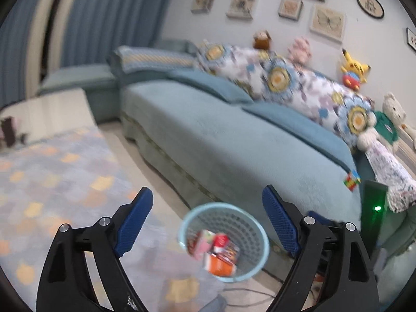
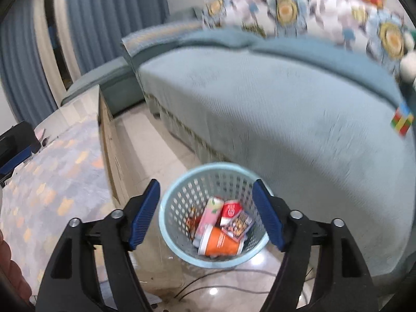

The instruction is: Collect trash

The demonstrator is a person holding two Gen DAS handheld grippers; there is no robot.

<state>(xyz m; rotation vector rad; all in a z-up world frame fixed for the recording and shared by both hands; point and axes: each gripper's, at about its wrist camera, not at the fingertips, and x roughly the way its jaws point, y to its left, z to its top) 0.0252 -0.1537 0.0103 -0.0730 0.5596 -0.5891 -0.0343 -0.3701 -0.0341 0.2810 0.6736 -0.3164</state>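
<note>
Right wrist view: sofa (image 2: pixel 299 119) just beside trash-filled basket (image 2: pixel 179 244).

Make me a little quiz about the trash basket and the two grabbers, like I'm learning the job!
1. True or false: the light blue basket stands on the sofa.
2. Which of these lies in the basket? A) the orange cup B) the colour cube C) a teddy bear
3. Fill in: both the left gripper and the right gripper are ____, with nothing between their jaws.

Key
1. False. It stands on the floor in front of the sofa.
2. A. The cube lies on the sofa.
3. open
</note>
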